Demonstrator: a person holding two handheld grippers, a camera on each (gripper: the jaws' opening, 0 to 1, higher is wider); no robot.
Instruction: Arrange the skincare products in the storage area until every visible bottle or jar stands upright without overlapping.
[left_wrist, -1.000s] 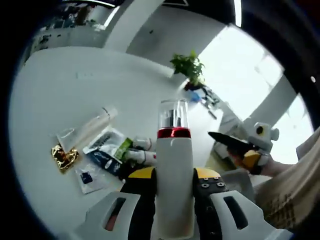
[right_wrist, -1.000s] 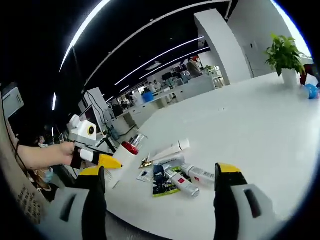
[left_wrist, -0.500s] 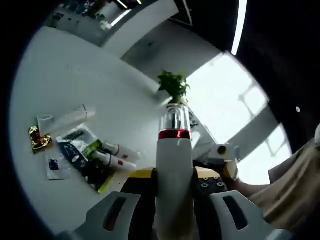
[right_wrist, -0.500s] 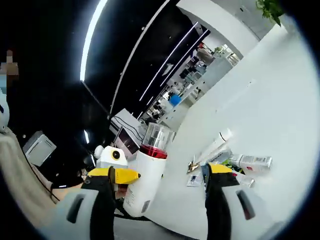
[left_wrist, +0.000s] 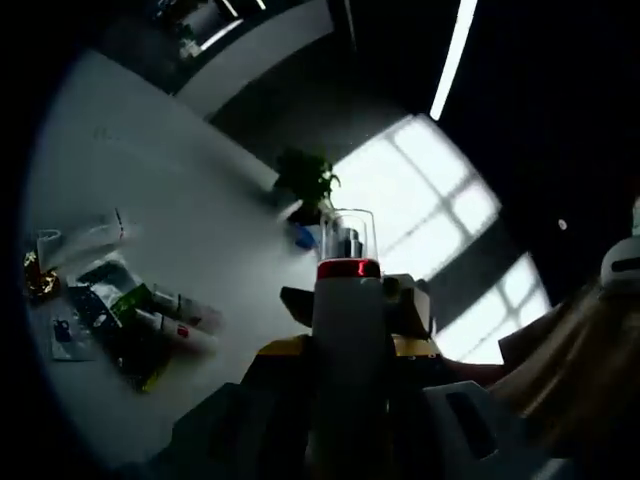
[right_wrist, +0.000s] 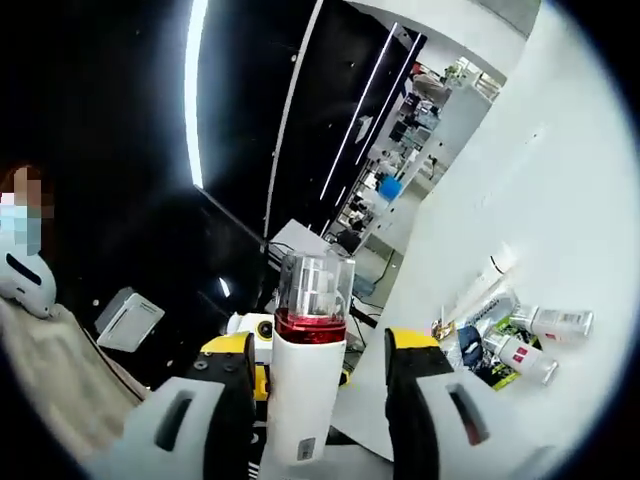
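The white bottle (left_wrist: 348, 370) with the red band and clear cap is held off the table, its long axis running straight up along the left gripper (left_wrist: 348, 390), whose 2 jaws are clenched on its body. In the right gripper view the same bottle (right_wrist: 308, 385) stands between the jaws of the right gripper (right_wrist: 315, 400), which flank it; whether they press it I cannot tell. So both hands meet at the bottle, the left one carrying it. Well apart, on the white table (left_wrist: 200, 230), lie the other tubes (left_wrist: 175, 322) and packets (left_wrist: 75, 325), flat and overlapping. A potted plant (left_wrist: 305, 185) stands by bright windows.
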